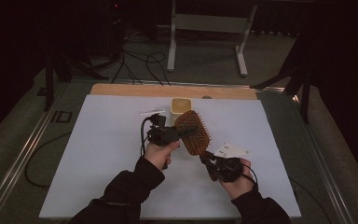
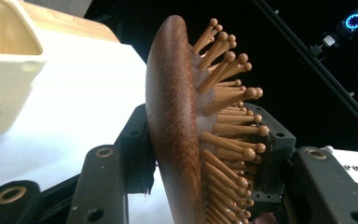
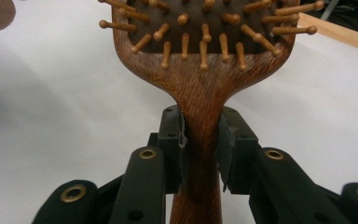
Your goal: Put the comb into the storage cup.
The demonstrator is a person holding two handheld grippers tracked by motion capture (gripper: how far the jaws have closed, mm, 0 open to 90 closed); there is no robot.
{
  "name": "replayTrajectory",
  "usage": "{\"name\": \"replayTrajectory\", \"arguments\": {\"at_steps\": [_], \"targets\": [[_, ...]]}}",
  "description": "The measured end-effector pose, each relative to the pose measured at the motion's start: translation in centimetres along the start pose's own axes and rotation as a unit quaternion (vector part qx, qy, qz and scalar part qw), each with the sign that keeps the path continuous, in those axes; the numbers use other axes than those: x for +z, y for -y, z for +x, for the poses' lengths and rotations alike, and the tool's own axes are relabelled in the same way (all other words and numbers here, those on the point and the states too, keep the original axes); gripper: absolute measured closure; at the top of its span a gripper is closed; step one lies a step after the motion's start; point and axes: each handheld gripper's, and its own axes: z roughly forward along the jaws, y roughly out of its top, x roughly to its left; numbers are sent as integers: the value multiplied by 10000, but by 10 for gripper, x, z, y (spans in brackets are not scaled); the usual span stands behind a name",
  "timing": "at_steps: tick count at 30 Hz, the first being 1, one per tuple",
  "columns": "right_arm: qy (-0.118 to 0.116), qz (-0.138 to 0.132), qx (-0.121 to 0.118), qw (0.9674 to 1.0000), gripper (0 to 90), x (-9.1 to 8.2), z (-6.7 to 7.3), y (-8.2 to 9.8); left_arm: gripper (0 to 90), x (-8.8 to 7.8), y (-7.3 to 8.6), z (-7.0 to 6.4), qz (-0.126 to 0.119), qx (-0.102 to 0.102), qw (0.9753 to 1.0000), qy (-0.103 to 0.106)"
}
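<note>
Wooden hairbrush point(image 1: 194, 132) | head in left claw point(image 2: 200, 154) | handle in right claw point(image 3: 200, 149)

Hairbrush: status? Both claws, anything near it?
Right claw shut on hairbrush handle. Left claw clamps its head, back and bristle side. Brush held above white sheet. Cream container just behind it.

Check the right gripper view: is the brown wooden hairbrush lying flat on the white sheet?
No, the right hand-held gripper clamps the brown wooden hairbrush by its handle above the white sheet.
</note>
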Motion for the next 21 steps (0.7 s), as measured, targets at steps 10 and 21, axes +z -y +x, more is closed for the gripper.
{"name": "replayTrajectory", "arguments": {"at_steps": [10, 21], "targets": [[-125, -112, 112, 9998, 723, -1, -2, 0, 533, 0, -8, -2, 151, 77, 9997, 192], [-266, -175, 334, 9989, 479, 0, -6, 2, 538, -7, -16, -11, 88, 383, 9992, 111]]}}
